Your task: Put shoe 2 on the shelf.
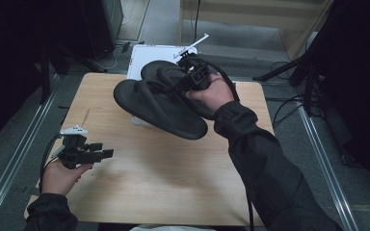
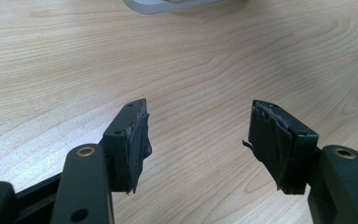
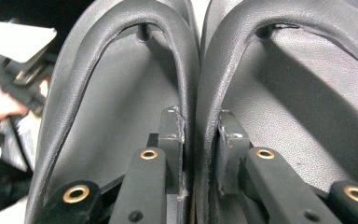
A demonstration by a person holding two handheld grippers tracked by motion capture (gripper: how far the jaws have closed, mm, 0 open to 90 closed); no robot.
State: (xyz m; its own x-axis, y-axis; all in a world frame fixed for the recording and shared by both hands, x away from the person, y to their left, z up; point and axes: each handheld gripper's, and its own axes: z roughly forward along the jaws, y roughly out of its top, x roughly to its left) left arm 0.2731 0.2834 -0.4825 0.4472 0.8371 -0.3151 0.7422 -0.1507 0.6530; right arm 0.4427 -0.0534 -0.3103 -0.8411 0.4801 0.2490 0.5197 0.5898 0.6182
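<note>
Gripper pinches matte sandal straps.

Two flip-flops hang side by side above the table's twelve-o'clock half, over a tray at its far edge. The left gripper hovers at eight o'clock.

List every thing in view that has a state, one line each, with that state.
Left gripper: open, nothing between its jaws, held low over the table.
Right gripper: shut on the straps of both flip-flops, pinching them together.
Pair of black flip-flops: lifted off the table, hanging from the right gripper, soles side by side.
Wooden table: bare where the left gripper hovers.
White object: at the table's far edge, partly hidden by the flip-flops.
</note>
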